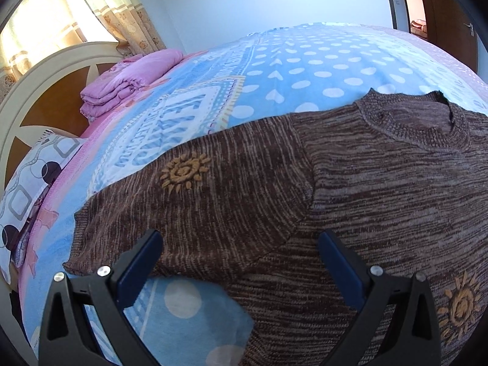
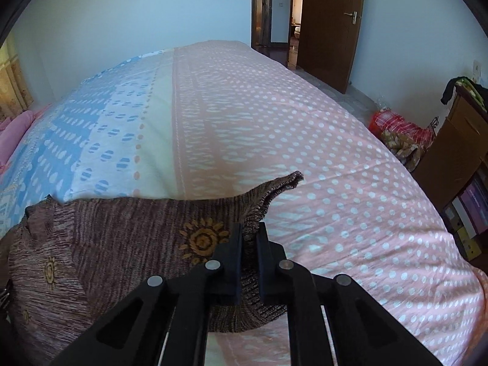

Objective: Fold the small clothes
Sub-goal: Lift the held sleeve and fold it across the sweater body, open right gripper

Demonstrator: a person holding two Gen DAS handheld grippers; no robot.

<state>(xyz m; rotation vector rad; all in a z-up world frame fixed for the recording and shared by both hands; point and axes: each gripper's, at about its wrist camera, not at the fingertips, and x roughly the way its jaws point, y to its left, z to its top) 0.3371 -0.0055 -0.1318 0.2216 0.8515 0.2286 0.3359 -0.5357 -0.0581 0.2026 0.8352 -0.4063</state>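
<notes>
Here a brown knitted sweater (image 1: 366, 183) lay spread on the bed (image 1: 305, 70), over a bedspread printed in blue and pink with white dots. In the left wrist view its round collar (image 1: 414, 122) sat toward the far right, and one sleeve (image 1: 183, 213) stretched flat to the left, bearing an orange sun motif (image 1: 183, 172). The left gripper (image 1: 241, 262) hovered over the place where that sleeve met the body, its jaws spread wide and holding nothing; whether its fingers (image 1: 140, 268) touched the knit could not be told.

In the right wrist view the right gripper (image 2: 249, 259) had its jaws pressed together on a fold of the other sleeve (image 2: 213, 213), pinching the knit between them. The sleeve's cuff (image 2: 289, 180) stuck up and away to the right, raised off the pink dotted part of the bedspread (image 2: 335, 167). Another sun motif (image 2: 202, 239) showed just left of the pinched fold.

A folded pink quilt (image 1: 128, 82) rested near the headboard (image 1: 45, 91), well apart from the sweater, with a patterned pillow (image 1: 27, 189) beside it. A brown door (image 2: 329, 24) stood open beyond the bed.
</notes>
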